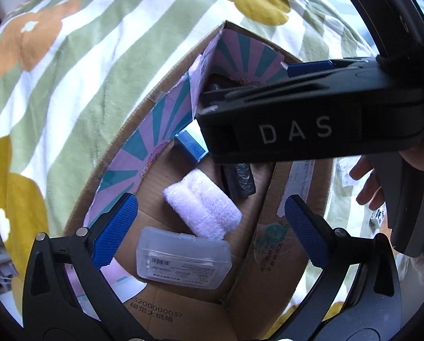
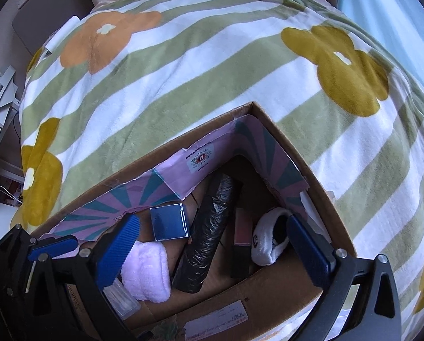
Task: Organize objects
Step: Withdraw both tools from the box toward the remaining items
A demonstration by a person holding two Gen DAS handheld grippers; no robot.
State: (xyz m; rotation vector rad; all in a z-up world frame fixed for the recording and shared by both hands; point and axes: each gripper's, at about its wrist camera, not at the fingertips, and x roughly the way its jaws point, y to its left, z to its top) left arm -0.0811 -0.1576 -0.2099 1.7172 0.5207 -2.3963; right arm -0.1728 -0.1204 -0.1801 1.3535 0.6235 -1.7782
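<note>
Left wrist view: the left gripper hangs over an open brown cardboard box with its jaws spread wide and nothing held. Between the jaws lie a clear rectangular plastic case and, just beyond it, a folded white fluffy towel; farther ahead sit a small blue box and a black plastic-wrapped roll.

Right wrist view: the right gripper also stands wide open and empty, the black roll between its jaws, a white rolled headband just inside its right jaw.
</note>
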